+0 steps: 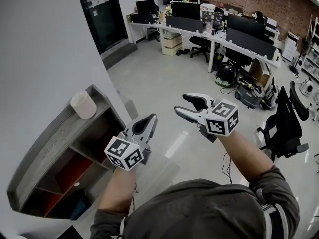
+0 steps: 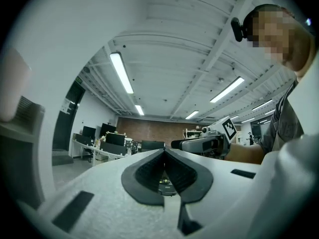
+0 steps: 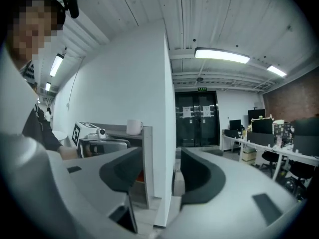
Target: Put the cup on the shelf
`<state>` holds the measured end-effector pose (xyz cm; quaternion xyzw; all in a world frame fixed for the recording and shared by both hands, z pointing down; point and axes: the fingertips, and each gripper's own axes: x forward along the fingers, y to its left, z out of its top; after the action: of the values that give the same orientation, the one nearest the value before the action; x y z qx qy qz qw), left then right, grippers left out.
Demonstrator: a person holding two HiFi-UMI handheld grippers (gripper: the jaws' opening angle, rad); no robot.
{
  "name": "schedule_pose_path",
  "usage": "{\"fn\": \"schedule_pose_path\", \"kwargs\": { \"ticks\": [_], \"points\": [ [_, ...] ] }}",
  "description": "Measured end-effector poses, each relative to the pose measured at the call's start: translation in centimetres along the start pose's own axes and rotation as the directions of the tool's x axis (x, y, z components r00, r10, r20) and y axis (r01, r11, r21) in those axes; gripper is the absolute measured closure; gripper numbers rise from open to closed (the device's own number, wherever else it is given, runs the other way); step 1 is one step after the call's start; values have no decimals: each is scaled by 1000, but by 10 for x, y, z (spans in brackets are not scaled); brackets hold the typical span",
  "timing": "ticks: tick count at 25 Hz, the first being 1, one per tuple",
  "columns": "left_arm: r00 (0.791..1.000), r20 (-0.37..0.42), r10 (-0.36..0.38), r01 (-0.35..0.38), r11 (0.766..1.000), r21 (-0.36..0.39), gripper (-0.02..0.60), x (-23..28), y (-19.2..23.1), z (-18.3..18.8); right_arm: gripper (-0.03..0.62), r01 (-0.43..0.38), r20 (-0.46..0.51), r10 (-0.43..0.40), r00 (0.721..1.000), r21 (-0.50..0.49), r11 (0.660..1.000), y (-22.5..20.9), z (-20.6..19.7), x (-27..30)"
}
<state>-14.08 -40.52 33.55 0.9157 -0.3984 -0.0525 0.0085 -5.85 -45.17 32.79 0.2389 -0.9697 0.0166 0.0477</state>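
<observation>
We find the shelf (image 1: 55, 148) standing against the white wall. The right gripper (image 1: 182, 103) hangs in the air, jaws partly apart with nothing between them. The left gripper (image 1: 149, 119) has its jaws pressed together, empty. The cup (image 1: 83, 105) stands upright on the shelf's top board.

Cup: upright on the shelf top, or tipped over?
Upright. The cup stands rim up on top of the shelf, handle at its side.
</observation>
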Motion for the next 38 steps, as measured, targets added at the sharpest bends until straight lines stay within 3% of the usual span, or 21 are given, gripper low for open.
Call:
{"fn": "schedule_pose_path", "kwargs": {
  "ticks": [8, 14, 19, 27, 38],
  "points": [
    [993, -26, -117, 116, 993, -32, 583, 86, -72, -42, 444, 141, 4, -141, 990, 26, 990, -68, -45, -127],
    [986, -36, -162, 160, 985, -63, 583, 120, -116, -73, 498, 210, 4, -210, 978, 36, 977, -86, -77, -194],
    [983, -37, -178, 174, 980, -94, 583, 131, -148, -101, 590, 273, -9, -273, 962, 48, 961, -96, -110, -237],
    [982, -51, -185, 177, 976, -130, 583, 130, -166, -130, 603, 317, -16, -317, 948, 55, 947, -97, -140, -266],
    [979, -60, -195, 186, 974, -130, 583, 116, -165, -126, 603, 324, -2, -324, 946, 50, 945, -88, -133, -260]
  ]
}}
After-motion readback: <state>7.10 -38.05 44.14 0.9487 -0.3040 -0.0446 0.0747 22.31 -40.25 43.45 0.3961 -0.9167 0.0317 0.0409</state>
